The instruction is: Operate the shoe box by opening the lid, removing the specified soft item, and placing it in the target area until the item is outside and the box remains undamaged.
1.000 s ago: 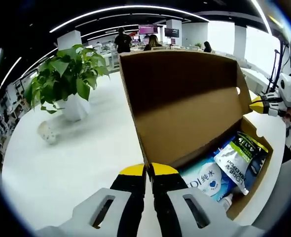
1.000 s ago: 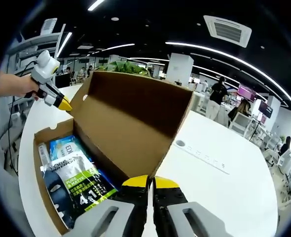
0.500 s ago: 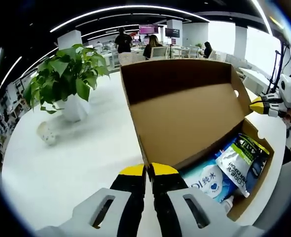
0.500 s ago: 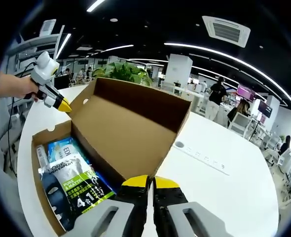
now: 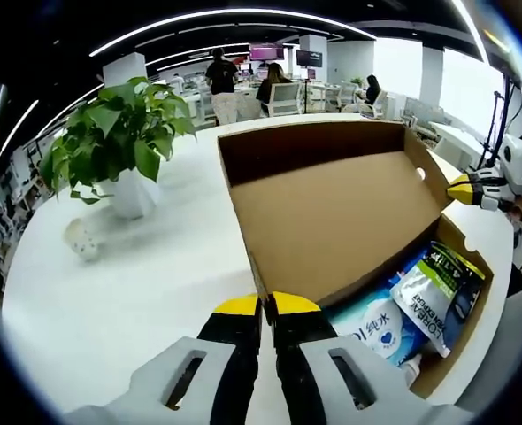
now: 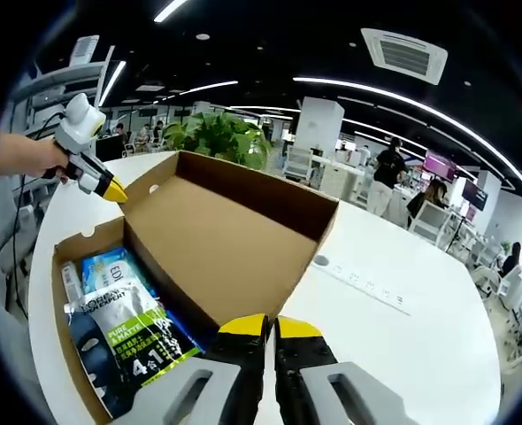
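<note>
The cardboard shoe box (image 5: pixel 463 341) lies open on the white table, its lid (image 5: pixel 332 212) swung well back. My left gripper (image 5: pixel 265 305) is shut on the lid's near corner. At the far corner my right gripper (image 5: pixel 463 189) shows its yellow tip against the lid. In the right gripper view my right gripper (image 6: pixel 268 326) is shut on the lid (image 6: pixel 217 248), and my left gripper (image 6: pixel 111 188), held by a hand, pinches the opposite corner. Inside lie a blue-and-white soft pack (image 5: pixel 372 323) and a white, green and black pouch (image 5: pixel 438 288), seen again as the pack (image 6: pixel 111 266) and the pouch (image 6: pixel 128 341).
A leafy plant (image 5: pixel 119 133) in a white pot stands on the table left of the box, with a small white object (image 5: pixel 84 239) beside it. A white power strip (image 6: pixel 363 279) lies beyond the lid. Chairs, desks and people fill the far background.
The lid has swung farther back and down, away from the box's inside, from near upright to well tilted. Both grippers keep their grip on its corners.
</note>
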A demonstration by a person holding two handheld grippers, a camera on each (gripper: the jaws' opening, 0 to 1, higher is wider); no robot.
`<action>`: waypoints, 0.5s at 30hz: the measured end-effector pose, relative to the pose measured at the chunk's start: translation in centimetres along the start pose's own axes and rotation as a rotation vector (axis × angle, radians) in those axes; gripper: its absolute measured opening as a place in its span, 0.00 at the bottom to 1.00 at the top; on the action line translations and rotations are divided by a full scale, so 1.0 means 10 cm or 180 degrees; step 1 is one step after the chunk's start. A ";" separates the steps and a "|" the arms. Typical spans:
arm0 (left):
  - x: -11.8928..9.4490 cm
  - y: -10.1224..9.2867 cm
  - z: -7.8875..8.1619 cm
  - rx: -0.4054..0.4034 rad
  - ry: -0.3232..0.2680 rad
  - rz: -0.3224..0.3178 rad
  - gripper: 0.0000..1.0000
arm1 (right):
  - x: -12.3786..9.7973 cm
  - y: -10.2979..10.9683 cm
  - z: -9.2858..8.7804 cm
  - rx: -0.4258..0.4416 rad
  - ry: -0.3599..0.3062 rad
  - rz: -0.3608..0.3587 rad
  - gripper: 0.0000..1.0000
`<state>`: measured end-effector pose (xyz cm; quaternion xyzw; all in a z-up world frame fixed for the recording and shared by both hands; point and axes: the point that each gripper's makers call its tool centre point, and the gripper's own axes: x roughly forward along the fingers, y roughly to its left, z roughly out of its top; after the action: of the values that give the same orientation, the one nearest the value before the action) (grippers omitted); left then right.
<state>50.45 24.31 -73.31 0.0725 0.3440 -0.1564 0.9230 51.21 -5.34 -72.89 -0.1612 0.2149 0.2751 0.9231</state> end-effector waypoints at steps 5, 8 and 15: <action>0.03 0.01 0.00 -0.0022 -0.0005 -0.0003 0.02 | 0.02 -0.01 0.00 -0.0005 0.0009 0.0002 0.00; 0.05 0.02 0.01 -0.0036 -0.0010 -0.0008 0.02 | 0.04 -0.02 0.00 -0.0014 0.0019 0.0003 0.00; 0.09 0.04 0.01 -0.0044 -0.0003 -0.0015 0.02 | 0.09 -0.04 -0.01 -0.0004 0.0038 0.0000 0.00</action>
<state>51.27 24.42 -73.82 0.0652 0.3448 -0.1562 0.9233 52.07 -5.36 -73.33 -0.1634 0.2202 0.2743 0.9217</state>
